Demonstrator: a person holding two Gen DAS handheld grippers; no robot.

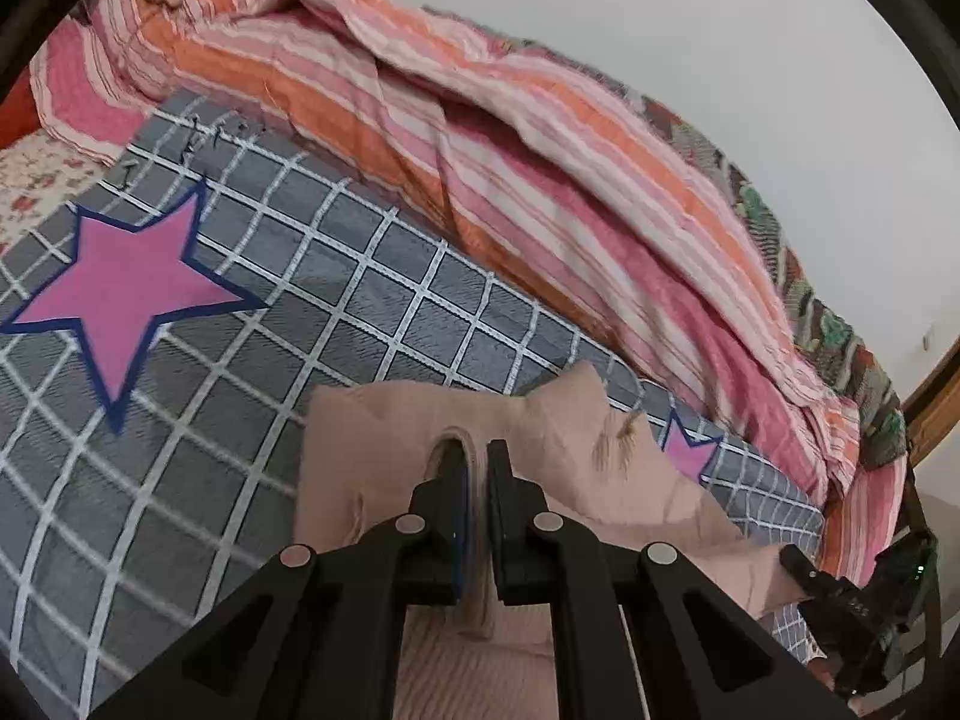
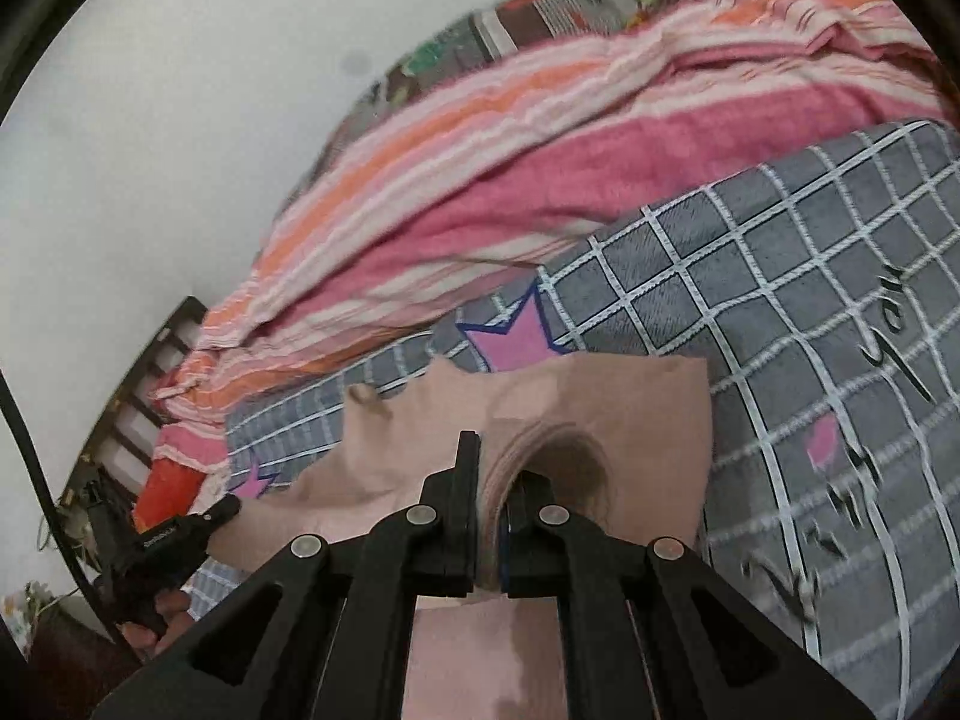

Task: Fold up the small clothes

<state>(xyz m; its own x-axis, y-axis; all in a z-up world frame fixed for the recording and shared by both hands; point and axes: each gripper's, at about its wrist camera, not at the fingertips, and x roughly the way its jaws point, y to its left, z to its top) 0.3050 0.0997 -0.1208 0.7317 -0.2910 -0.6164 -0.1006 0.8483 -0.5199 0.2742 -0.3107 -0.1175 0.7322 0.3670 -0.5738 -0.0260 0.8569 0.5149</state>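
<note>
Left gripper (image 1: 477,468) and right gripper (image 2: 501,474) each clenched the pink garment's (image 1: 570,450) near edge above the grey checked bed (image 1: 360,312), striped blanket (image 1: 540,180) bunched far, open checked space beside.

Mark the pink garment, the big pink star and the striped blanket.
pink garment (image 1: 576,456): left wrist view, on the flat cloth right of the clamped fold.
big pink star (image 1: 129,294): left wrist view, on the star's centre.
striped blanket (image 2: 480,204): right wrist view, on its broad pink band.
</note>
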